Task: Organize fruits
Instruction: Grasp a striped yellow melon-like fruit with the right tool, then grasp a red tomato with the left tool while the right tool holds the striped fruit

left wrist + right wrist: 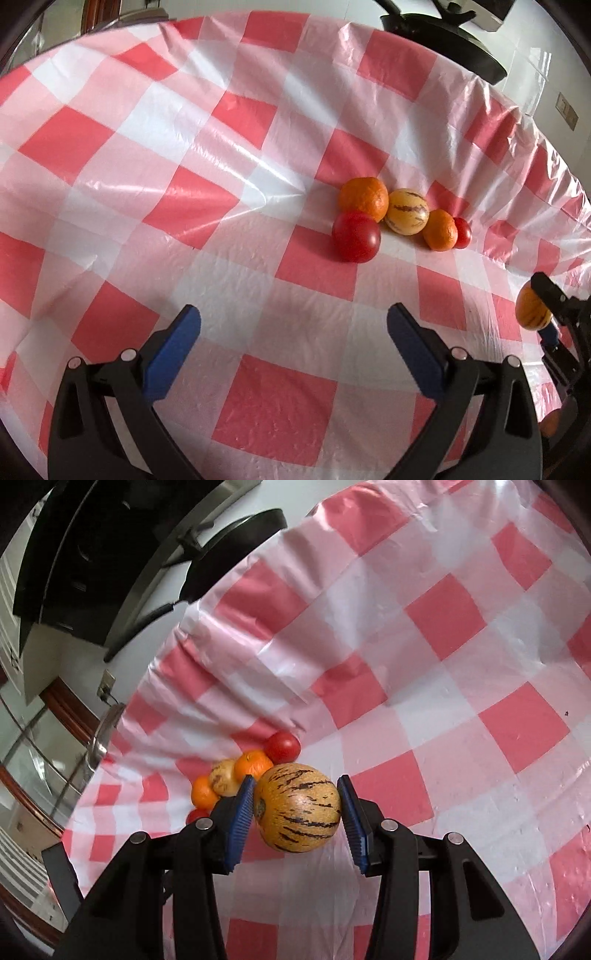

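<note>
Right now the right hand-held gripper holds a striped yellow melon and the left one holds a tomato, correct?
Not quite. The left hand-held gripper holds nothing: in the left wrist view its jaws stand open over bare tablecloth. The right hand-held gripper does hold the striped yellow melon, as the right wrist view shows.

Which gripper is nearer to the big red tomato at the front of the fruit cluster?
Left, going by the left wrist view. The left gripper hangs open just short of the big red tomato. The right gripper, shut on a striped melon, sits further off, beyond the cluster's other end.
</note>
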`<state>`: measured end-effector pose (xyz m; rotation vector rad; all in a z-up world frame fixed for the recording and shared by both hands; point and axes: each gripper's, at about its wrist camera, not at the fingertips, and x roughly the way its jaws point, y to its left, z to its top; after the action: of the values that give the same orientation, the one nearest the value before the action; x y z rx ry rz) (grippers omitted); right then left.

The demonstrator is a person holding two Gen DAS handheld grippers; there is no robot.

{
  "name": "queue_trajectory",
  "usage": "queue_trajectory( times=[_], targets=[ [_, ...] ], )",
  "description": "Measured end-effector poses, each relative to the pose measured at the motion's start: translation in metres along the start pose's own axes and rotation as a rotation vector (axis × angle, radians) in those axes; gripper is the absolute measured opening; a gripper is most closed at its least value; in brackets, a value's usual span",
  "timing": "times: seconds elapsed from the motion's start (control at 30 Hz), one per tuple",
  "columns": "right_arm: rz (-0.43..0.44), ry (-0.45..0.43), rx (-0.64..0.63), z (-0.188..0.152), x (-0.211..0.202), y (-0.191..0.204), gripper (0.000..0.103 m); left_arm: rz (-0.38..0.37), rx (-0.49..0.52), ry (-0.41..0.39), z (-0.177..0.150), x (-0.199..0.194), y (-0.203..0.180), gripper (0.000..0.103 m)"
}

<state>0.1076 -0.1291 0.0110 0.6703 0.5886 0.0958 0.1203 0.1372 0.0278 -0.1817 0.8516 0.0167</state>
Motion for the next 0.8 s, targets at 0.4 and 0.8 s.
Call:
queue_trajectory(
  times=[0.4, 0.8],
  targets=[
    [0.005, -0.044, -0.033, 0.0, -0.001, 0.007, 0.045, 0.016, 0.042, -0.015, 0.016, 0.013, -0.03, 0.101],
    [0.006, -0.043, -0.054, 0.0, 0.001, 0.011, 0.045, 0.088, 0.115, 0.06, 0.048, 0.067, -0.053, 0.041]
  ],
)
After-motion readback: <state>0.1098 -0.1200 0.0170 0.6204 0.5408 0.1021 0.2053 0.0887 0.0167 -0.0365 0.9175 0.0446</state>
